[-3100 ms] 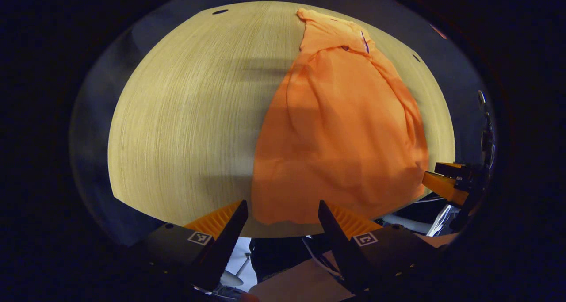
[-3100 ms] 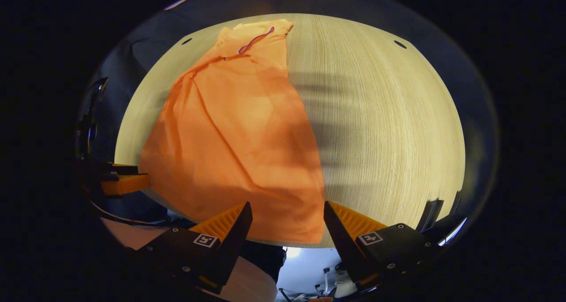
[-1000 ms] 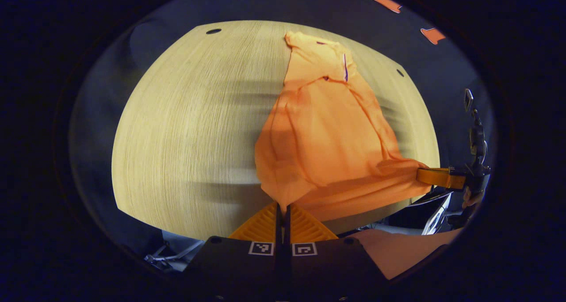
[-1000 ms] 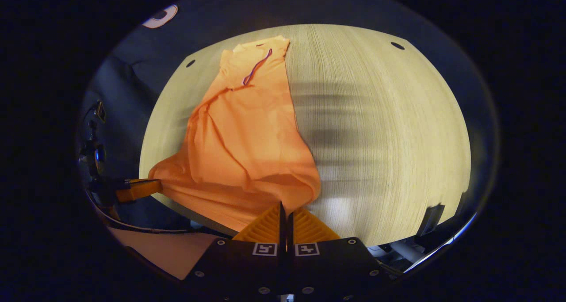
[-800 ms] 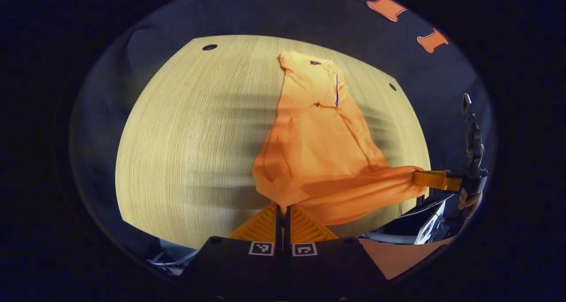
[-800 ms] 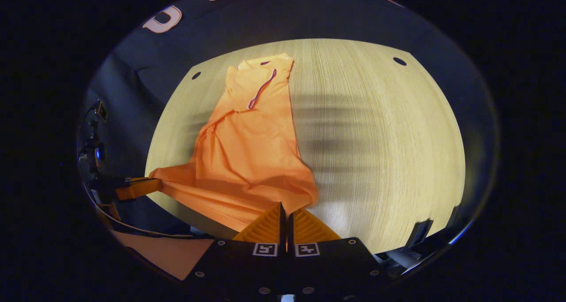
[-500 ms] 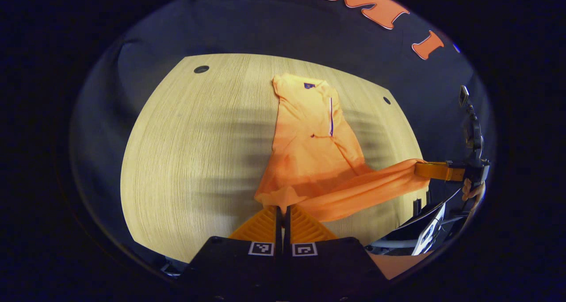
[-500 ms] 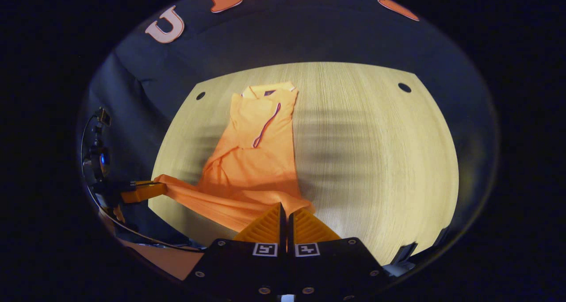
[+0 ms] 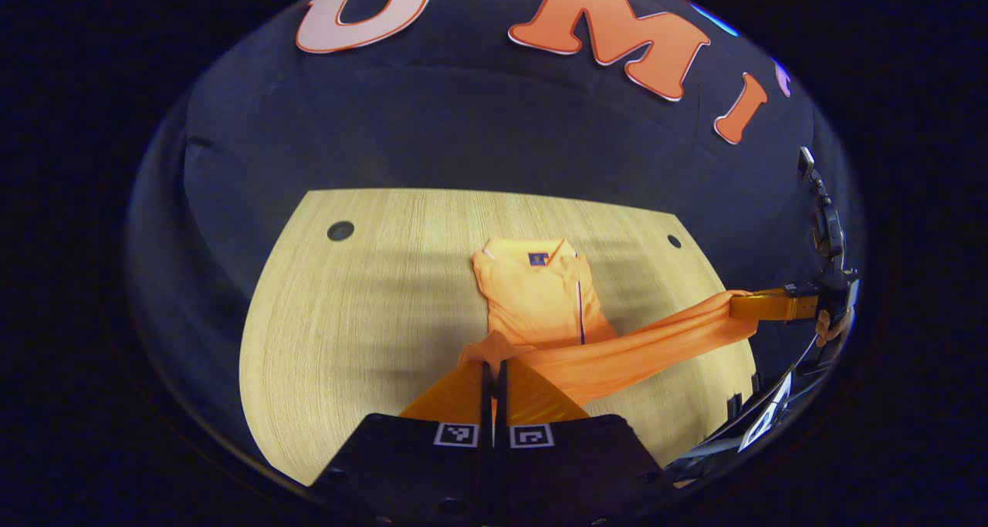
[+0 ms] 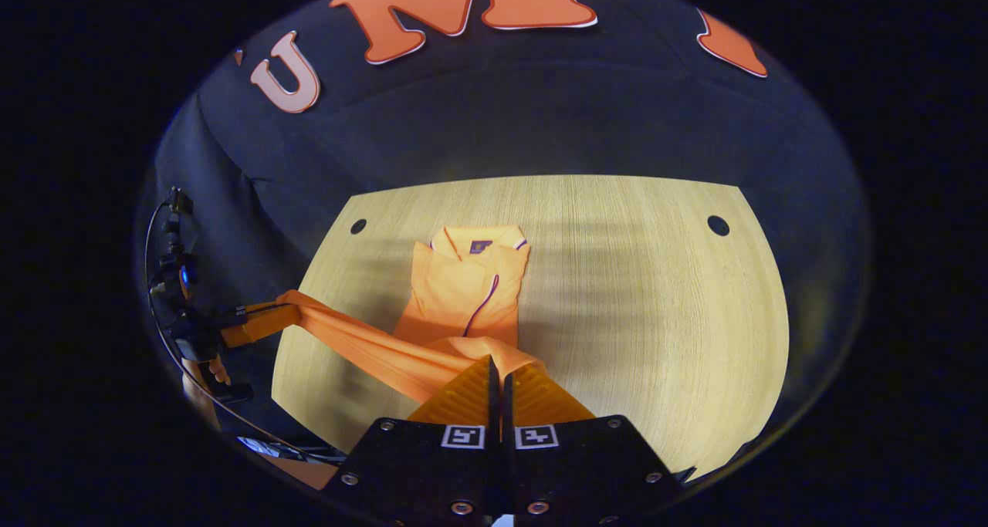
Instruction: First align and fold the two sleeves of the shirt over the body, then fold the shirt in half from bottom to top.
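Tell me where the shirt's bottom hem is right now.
The hem is lifted off the table, stretched between the left gripper and the right gripper, each pinching one corner, near the collar end of the shirt.

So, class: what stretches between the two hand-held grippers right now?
The shirt's lifted hem, taut from the left hand-held gripper to the right hand-held gripper, seen in the left gripper view.

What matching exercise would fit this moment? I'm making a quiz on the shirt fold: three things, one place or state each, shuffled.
Things:
1. shirt collar
2. shirt hem
3. table

States:
A. light wood, bearing the shirt
B. lifted and stretched between the left hand-held gripper and right hand-held gripper
C. lying flat at the far end

Pairs: 1-C, 2-B, 3-A
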